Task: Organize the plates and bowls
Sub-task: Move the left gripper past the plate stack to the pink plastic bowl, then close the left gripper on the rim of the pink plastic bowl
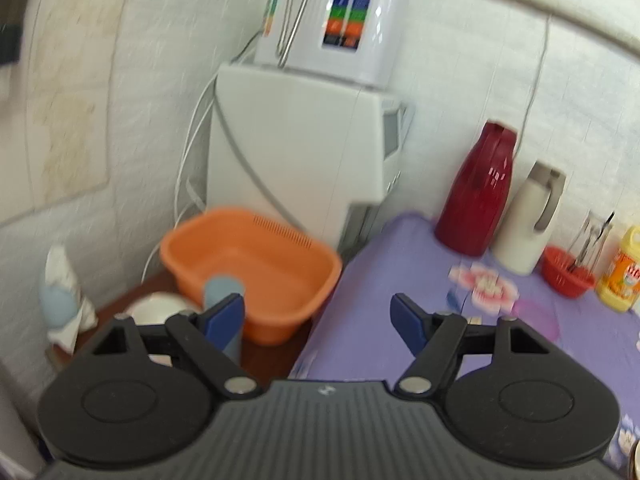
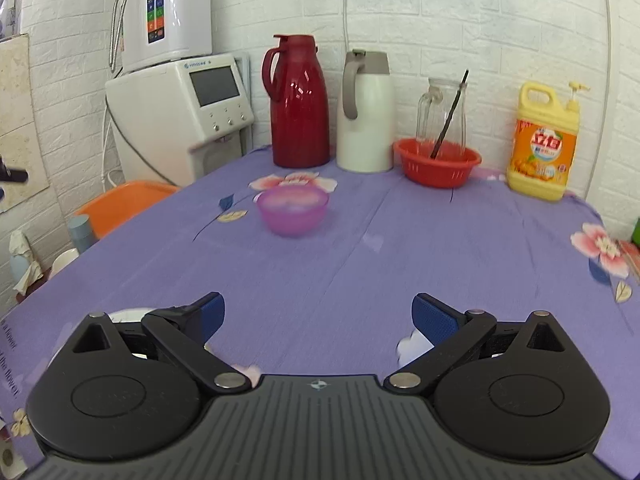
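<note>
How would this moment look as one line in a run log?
left hand-held gripper: open, empty | right hand-held gripper: open, empty | purple bowl: on tablecloth, untouched | orange basin: beside table

From the left wrist we see everything smeared. The white bowl (image 1: 158,307) is half behind the left gripper (image 1: 318,318), and we cannot tell what the pale thing (image 1: 62,296) by the wall is. The purple bowl (image 1: 536,314) is only a faint smudge there. From the right wrist, 2 white things hide behind the right gripper (image 2: 318,316): 1 (image 2: 124,315) on the left, 1 (image 2: 414,346) on the right. We cannot tell what they are.
</note>
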Demonstrator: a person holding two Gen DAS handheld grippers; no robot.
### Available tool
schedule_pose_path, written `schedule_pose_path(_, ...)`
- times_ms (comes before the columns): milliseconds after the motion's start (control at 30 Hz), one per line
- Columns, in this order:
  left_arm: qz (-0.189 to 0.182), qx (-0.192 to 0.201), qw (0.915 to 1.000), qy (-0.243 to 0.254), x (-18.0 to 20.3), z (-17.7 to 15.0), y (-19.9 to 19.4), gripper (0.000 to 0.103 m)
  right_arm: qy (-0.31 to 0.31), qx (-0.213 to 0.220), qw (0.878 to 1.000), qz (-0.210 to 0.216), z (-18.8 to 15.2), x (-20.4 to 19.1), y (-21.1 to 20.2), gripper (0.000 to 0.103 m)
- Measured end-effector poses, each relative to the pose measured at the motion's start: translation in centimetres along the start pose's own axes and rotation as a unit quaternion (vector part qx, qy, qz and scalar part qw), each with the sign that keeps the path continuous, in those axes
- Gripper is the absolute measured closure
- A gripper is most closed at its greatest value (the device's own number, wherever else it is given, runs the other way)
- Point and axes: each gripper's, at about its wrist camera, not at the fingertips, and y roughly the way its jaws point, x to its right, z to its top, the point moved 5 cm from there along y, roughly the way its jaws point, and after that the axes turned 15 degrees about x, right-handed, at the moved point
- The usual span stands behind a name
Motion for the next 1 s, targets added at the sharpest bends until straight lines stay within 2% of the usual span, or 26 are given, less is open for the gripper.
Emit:
schedule_pose_path(67, -0.02, 0.014, 0.9997, 0.001, 2.6, 1.2, 1.6, 0.03, -0.006, 0.006, 1.0, -0.008, 1.1, 0.6, 1.6, 0.0)
schedule_pose_path(133, -0.06, 0.0, 0.9982, 0.007, 6.3, 0.9, 3.7, 0.03, -0.005, 0.008, 1.0, -0.01, 2.5, 1.1, 3.8, 0.0)
schedule_pose_path(233, -0.134, -0.058, 0.9888, 0.029, 13.2, -2.0, 7.8, 0.03, -0.011, -0.003, 1.0, -0.008, 4.0, 1.7, 8.0, 0.0)
schedule_pose_path(300, -0.177, -0.105, 0.9781, 0.035, 17.2, -4.3, 10.5, 0.03, -0.026, -0.019, 0.999, -0.01, 4.4, 1.9, 11.0, 0.0)
schedule_pose_path(367, -0.203, -0.149, 0.9675, 0.023, 20.2, -6.4, 13.4, 0.03, -0.04, -0.042, 0.998, -0.006, 4.4, 2.0, 13.6, 0.0)
schedule_pose_path(467, -0.211, -0.19, 0.959, 0.002, 23.1, -8.5, 17.7, 0.03, -0.039, -0.078, 0.996, 0.006, 3.8, 2.6, 17.4, 0.0)
schedule_pose_path(667, -0.183, -0.227, 0.9565, 0.013, 25.5, -11.3, 24.3, 0.03, -0.032, -0.125, 0.992, 0.017, 2.2, 3.5, 23.5, 0.0)
schedule_pose_path(833, -0.191, -0.238, 0.9515, 0.037, 26.6, -13.1, 25.6, 0.031, -0.026, -0.153, 0.987, 0.036, 0.7, 2.9, 26.9, 0.0)
schedule_pose_path(1000, -0.201, -0.244, 0.9479, 0.042, 27.0, -14.1, 25.9, 0.034, -0.034, -0.162, 0.984, 0.059, -0.1, 1.5, 27.6, 0.0)
